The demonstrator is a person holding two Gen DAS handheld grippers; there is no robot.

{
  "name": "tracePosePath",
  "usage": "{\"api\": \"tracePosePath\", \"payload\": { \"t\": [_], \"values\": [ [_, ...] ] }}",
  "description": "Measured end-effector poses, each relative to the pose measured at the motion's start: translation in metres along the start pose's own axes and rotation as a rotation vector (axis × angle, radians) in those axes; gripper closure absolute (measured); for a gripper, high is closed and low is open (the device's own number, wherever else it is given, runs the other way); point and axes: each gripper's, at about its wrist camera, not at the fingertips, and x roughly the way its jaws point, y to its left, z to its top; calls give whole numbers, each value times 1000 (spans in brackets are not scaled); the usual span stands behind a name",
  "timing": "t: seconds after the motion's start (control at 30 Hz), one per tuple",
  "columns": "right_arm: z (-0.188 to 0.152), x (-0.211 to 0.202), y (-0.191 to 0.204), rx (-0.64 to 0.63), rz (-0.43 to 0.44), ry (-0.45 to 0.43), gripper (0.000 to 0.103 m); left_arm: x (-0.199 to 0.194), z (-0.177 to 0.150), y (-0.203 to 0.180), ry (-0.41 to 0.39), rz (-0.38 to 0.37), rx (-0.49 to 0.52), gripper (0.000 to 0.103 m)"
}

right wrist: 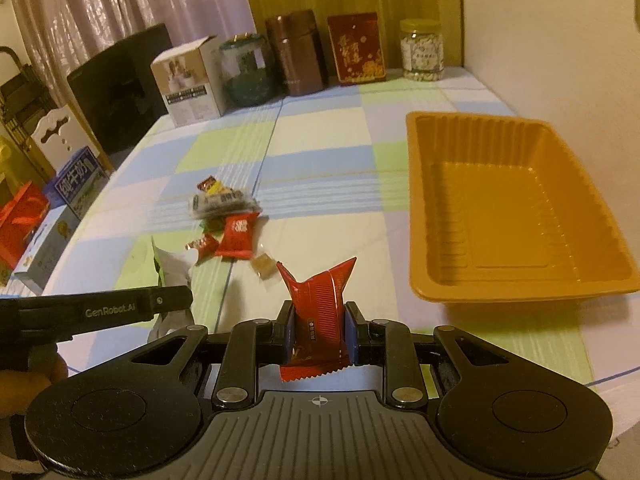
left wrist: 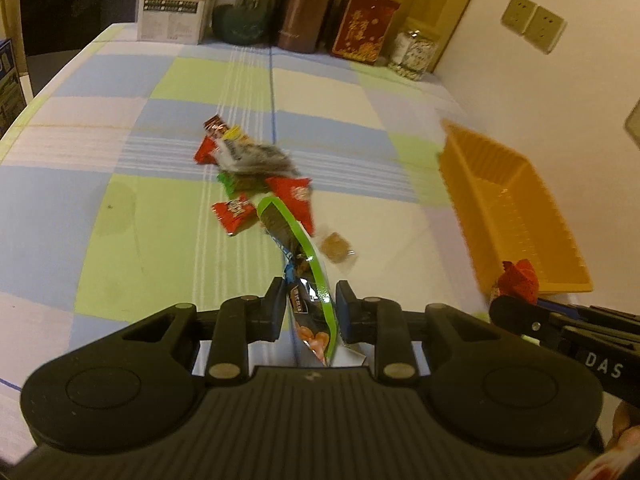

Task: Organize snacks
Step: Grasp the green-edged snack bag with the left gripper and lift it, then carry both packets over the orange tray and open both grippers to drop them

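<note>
Left gripper [left wrist: 306, 304] clamps green packet [left wrist: 308, 276] | right gripper [right wrist: 320, 320] clamps red packet [right wrist: 318, 316] | tray [right wrist: 520, 300] at our two o'clock, long axis running away, right nearer

snack pile [right wrist: 224, 220] – mid-table | tray [right wrist: 516, 216] – right of pile | jars and boxes [right wrist: 296, 52] – behind, along wall

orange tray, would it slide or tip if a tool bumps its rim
The orange tray looks thin, empty and probably light, so a bump would likely slide it across the smooth checked cloth. Its wide, low shape makes tipping unlikely.
</note>
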Motion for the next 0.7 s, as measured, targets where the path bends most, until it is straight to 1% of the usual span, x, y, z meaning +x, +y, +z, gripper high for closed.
{"api": "tracePosePath", "payload": {
  "t": [0.2,0.37,0.5,0.7],
  "values": [
    [2,-23,-6,18,-22,-37,78,-18,4,-23,-24,-49,29,79],
    [4,-41,-21,48,-45,-61,78,-26,11,-49,-37,-96,64,79],
    [9,-52,-39,79,-73,-82,78,-26,16,-75,-41,-133,107,79],
    [18,-62,-72,121,-119,-106,78,-14,26,-117,-32,-184,168,79]
  ]
}}
